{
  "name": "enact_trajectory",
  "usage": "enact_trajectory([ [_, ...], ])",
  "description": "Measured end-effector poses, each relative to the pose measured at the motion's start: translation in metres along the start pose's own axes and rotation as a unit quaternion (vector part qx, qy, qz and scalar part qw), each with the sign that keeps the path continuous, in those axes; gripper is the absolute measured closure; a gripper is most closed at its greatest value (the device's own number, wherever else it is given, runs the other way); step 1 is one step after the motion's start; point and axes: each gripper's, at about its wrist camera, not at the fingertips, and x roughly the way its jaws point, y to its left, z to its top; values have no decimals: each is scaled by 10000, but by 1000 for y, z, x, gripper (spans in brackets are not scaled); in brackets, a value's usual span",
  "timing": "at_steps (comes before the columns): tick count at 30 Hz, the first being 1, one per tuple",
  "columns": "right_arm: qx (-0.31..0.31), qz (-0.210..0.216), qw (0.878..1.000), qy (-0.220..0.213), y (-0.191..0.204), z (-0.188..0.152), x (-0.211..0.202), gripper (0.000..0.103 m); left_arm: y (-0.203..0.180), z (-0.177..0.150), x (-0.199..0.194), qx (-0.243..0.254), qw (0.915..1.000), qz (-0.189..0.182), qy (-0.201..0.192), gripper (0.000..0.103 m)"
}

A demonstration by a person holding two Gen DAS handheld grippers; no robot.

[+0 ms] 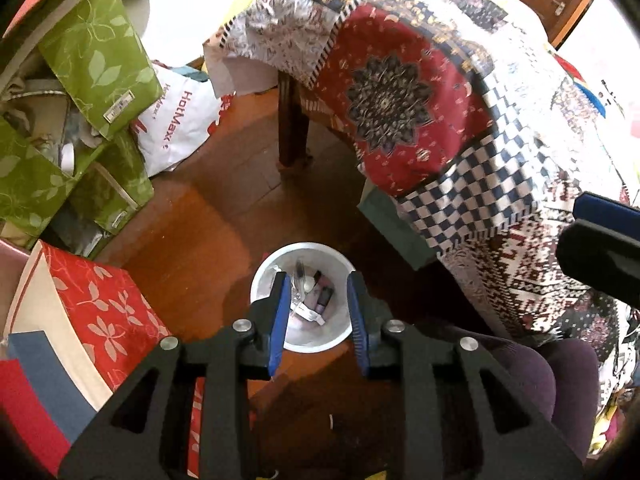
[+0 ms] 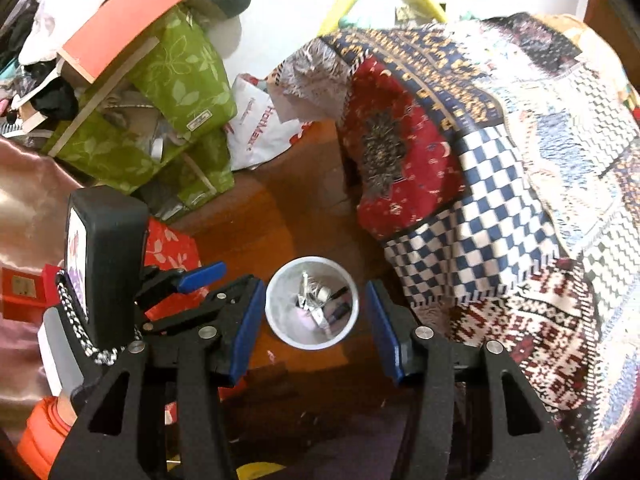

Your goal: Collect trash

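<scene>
White bin (image 1: 304,300) upright on the wooden floor (image 1: 208,216), just beside the draped patchwork cloth (image 1: 440,120), mouth up to take drops from above; inside, a small heap of wrappers and scraps (image 2: 320,304). Directly over it, left gripper (image 1: 318,312) aimed steeply down, blue pads partly apart, nothing between them, nothing touched. Right gripper (image 2: 314,322) likewise above the rim, pads wider apart, also empty. Probably trash just released, both tools free for the next piece. Green bags (image 1: 92,64) stacked well apart.

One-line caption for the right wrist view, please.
Right gripper open and empty above the white bin of trash, left gripper alongside, patterned blanket draped nearby.
</scene>
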Motion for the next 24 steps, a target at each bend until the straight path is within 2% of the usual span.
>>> enact_trajectory([
  [3,7,-85,9997,-239,1,-7,-22,55,-5,-2,-25,57,9997,52,-233,74],
  [7,25,-243,9969,-749,4,-21,-64,55,-16,-8,-77,257,9969,125,-734,74],
  [11,197,-430,9891,-1395,5,-39,-116,55,-31,-16,-135,518,9898,-8,-1326,72],
  [14,418,-616,9781,-1945,7,-57,-160,55,-47,-25,-185,716,9800,-248,-1839,68],
  [16,551,-924,9681,-2262,10,-72,-192,55,-58,-33,-212,843,9731,-439,-2098,68],
  [21,929,-1403,9388,-3007,23,-117,-254,55,-83,-63,-278,1314,9472,-1033,-2737,67],
  [24,1116,-1673,9175,-3432,35,-146,-282,55,-93,-84,-306,1555,9320,-1206,-3042,67],
])
